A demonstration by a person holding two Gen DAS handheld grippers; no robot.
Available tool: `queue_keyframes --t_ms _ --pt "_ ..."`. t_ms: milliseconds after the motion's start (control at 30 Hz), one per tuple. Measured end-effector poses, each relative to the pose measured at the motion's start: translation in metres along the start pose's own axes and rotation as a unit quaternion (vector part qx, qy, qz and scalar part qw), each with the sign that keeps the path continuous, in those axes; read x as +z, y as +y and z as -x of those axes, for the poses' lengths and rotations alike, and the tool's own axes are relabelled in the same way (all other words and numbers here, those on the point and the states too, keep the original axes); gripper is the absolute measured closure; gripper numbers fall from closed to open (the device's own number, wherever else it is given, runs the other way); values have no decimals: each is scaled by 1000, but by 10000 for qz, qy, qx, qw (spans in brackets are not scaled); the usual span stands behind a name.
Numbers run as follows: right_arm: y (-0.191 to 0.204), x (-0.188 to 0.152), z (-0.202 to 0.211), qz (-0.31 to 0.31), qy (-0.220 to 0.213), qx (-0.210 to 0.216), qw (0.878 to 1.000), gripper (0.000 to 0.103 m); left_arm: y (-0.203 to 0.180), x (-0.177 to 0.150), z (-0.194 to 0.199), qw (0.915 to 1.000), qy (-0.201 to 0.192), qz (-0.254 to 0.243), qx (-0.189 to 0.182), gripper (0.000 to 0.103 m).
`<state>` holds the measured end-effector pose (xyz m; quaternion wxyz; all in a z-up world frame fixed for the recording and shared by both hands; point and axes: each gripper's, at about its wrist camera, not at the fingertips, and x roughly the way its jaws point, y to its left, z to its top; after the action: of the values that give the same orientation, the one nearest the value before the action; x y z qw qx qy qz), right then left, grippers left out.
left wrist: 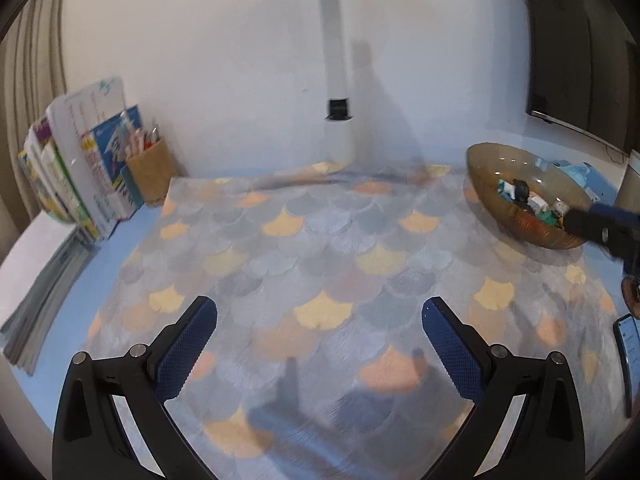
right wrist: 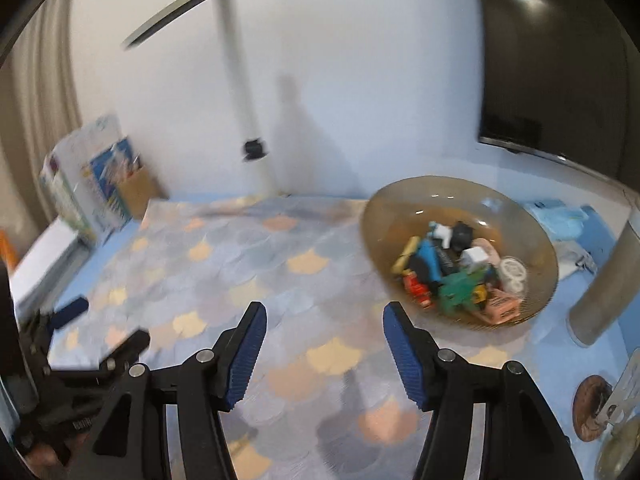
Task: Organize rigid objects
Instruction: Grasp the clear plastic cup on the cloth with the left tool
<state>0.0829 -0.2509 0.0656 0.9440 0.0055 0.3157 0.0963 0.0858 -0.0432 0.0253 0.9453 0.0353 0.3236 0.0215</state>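
A brown glass bowl (right wrist: 394,210) stands on the patterned mat (right wrist: 248,248), at the right in both views (left wrist: 486,168). It holds several small rigid items (right wrist: 452,272): blue, green, red, yellow, white and black pieces. My right gripper (right wrist: 325,306) hovers open over the mat just left of the bowl's near side, with nothing between its blue pads. My left gripper (left wrist: 320,302) is wide open over the middle of the mat, also with nothing in it. In the right wrist view the left gripper (right wrist: 104,324) shows at the far left. In the left wrist view one right finger (left wrist: 600,222) reaches in by the bowl.
Books (left wrist: 84,168) and a cardboard pen box (left wrist: 150,172) stand at the back left. A white lamp post (left wrist: 338,92) rises at the back wall, a dark monitor (right wrist: 560,80) at the back right. A phone (left wrist: 628,344), a grey cylinder (right wrist: 604,292) and a brown coaster (right wrist: 592,404) lie right.
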Motion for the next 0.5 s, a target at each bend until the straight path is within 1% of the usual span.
queue_keyframes --t_ms 67,133,233,333,400,467,500 --pt "11 -8 -4 79 115 32 9999 44 16 -4 -2 9999 77 128 2 0" --pt "13 -15 -10 42 230 98 9997 44 44 -12 -9 9992 232 319 93 0" --pt "7 -24 -25 -88 386 124 9991 44 90 -25 -22 9958 466 758 229 1" --pt "3 -28 -37 -270 574 274 9976 44 125 -35 -26 9922 528 1101 258 2" --pt "8 -30 -44 -333 705 418 9961 44 136 -40 -29 9916 574 1119 297 2" --pt "20 -31 -49 -228 778 539 9953 44 140 -43 -33 9920 607 1068 296 2" --pt "28 -31 -51 -143 800 557 9951 44 141 -44 -36 9928 633 998 192 2"
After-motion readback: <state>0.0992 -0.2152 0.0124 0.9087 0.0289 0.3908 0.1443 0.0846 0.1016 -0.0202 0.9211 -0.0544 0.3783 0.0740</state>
